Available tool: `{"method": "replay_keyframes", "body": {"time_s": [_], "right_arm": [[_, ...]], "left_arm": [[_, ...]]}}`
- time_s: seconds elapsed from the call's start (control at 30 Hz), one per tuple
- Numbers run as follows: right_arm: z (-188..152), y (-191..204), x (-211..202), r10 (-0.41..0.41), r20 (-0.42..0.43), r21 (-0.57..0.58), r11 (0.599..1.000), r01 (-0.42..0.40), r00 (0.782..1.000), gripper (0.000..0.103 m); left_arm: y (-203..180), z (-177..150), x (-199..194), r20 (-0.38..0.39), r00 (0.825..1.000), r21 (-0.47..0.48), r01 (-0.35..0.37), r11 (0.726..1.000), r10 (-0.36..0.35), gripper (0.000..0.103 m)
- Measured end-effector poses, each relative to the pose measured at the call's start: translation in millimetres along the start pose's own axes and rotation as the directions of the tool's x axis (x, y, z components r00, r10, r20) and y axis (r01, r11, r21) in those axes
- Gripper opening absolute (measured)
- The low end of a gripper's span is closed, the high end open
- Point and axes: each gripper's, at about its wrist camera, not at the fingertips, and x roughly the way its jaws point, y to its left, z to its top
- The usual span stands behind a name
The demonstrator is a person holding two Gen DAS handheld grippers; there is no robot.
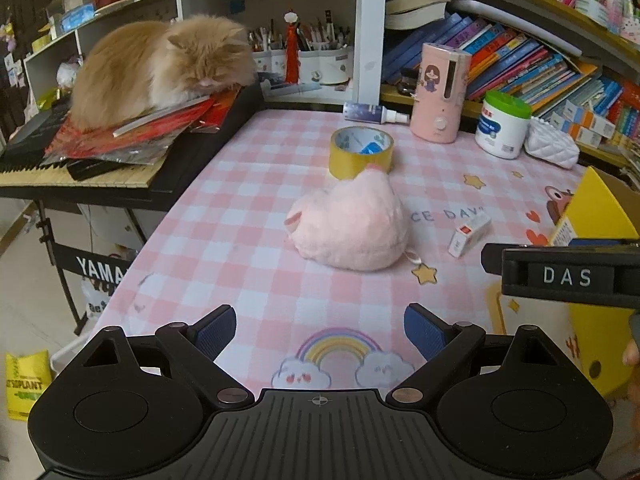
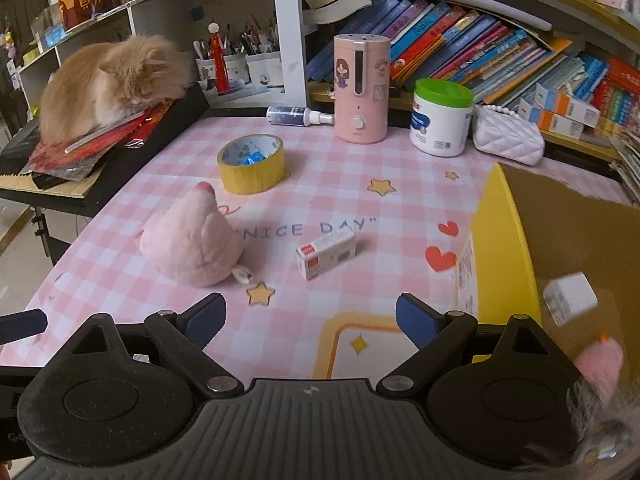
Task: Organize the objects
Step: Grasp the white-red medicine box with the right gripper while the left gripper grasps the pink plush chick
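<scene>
Both my claws, left (image 1: 320, 332) and right (image 2: 310, 320), hung spread and empty above the checked table (image 2: 320, 160). Ahead lay the pink plush toy (image 2: 192, 248), a small white box (image 2: 326, 252) just beside it, the yellow tape roll (image 2: 252, 164) behind.

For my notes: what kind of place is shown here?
Probably a home study or child's room: shelves of books, pen holders, and a cat resting on a keyboard beside the table.

Left gripper (image 1: 320, 332), right gripper (image 2: 311, 320): black plastic, blue ribbed pads (image 1: 218, 330), round silver screws, white "DAS" label.
</scene>
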Motion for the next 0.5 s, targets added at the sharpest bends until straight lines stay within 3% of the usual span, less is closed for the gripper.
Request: {"method": "replay_keyframes", "body": {"time_s": [0.17, 0.37, 0.5], "right_arm": [[25, -2, 24, 0.016, -0.019, -0.060, 0.998, -0.017, 1.000, 0.092], [54, -7, 73, 0.037, -0.180, -0.161, 0.985, -0.066, 0.983, 0.092], [56, -10, 101, 0.013, -0.236, -0.210, 0.976, -0.064, 0.972, 0.092]], "left_arm": [[-4, 14, 18, 0.001, 1.000, 0.022, -0.006, 1.000, 0.006, 0.093], [-11, 28, 41, -0.003, 1.000, 0.046, -0.010, 0.999, 0.010, 0.093], [-16, 36, 55, -0.006, 1.000, 0.063, -0.001, 0.998, 0.001, 0.097]]}}
